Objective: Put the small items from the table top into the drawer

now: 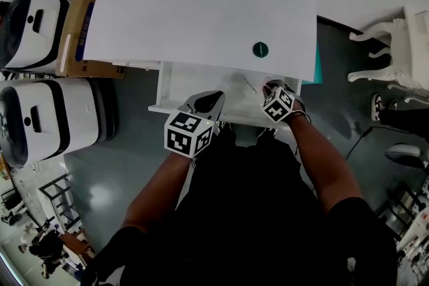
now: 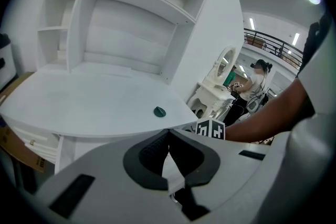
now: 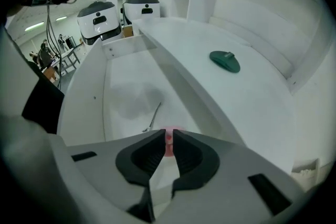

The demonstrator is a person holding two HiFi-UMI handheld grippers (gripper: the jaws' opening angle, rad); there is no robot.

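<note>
A dark green round item [image 1: 260, 49] [image 2: 159, 112] [image 3: 226, 61] lies on the white table top [image 1: 201, 17]. Below its front edge the white drawer [image 1: 175, 87] stands pulled out, with a thin metal item [image 3: 152, 117] [image 1: 249, 85] lying inside. My right gripper [image 3: 168, 140] [image 1: 271, 86] points steeply down into the drawer's right part, shut on a small pink item [image 3: 168, 138] that shows only between the tips. My left gripper [image 2: 168, 131] [image 1: 213, 98] hovers at the drawer's front, shut, nothing in it.
Two white rounded machines [image 1: 37, 20] [image 1: 47, 120] and a cardboard box [image 1: 79, 33] stand left of the table. A white ornate chair [image 1: 402, 50] is at the right. Open shelves [image 2: 131, 23] rise at the table's back. A person [image 2: 257, 81] stands far off.
</note>
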